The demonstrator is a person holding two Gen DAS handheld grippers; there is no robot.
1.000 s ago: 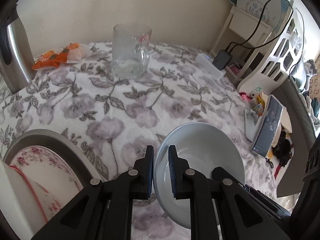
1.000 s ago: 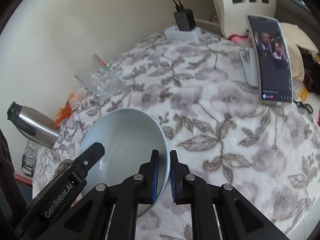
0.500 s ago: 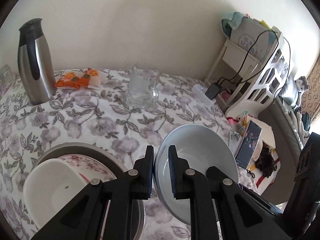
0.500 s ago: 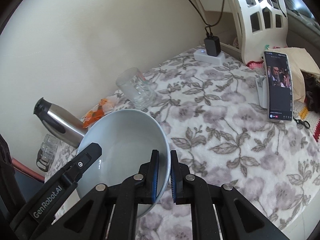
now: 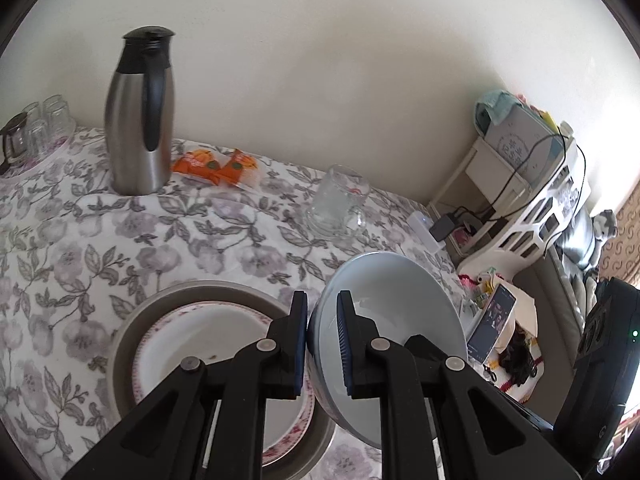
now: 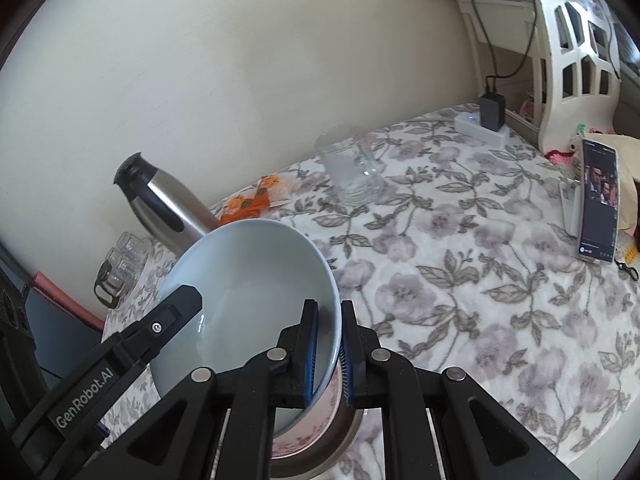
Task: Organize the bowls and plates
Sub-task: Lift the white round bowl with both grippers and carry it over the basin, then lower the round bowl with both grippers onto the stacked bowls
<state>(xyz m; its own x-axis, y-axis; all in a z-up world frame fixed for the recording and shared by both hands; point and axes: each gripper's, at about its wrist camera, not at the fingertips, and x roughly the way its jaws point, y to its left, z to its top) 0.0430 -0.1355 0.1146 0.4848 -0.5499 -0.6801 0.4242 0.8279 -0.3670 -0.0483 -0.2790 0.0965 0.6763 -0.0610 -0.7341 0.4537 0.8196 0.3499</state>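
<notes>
Comparing this moment with a second ago, I find the floral tablecloth has dropped away beneath me and far more of it shows: the steel flask, the orange packets and the glass mug now sit well back, where the mug formerly loomed close. Both hands have risen and travelled together.

Grey tray: now largely in my left view, carrying the pink-rimmed plate. The white bowl seen on it half a second ago is no longer visible.

Pale blue bowl: clear of the cloth, tilted, held at two points of its rim. My left gripper is clamped narrow on one edge; my right gripper is clamped narrow on the opposite edge, wall between the pads.

Assessment: the bowl hangs just beside and partly over the tray's right edge. I judge the lift complete and the carry nearly so; lowering onto the plate remains.
</notes>
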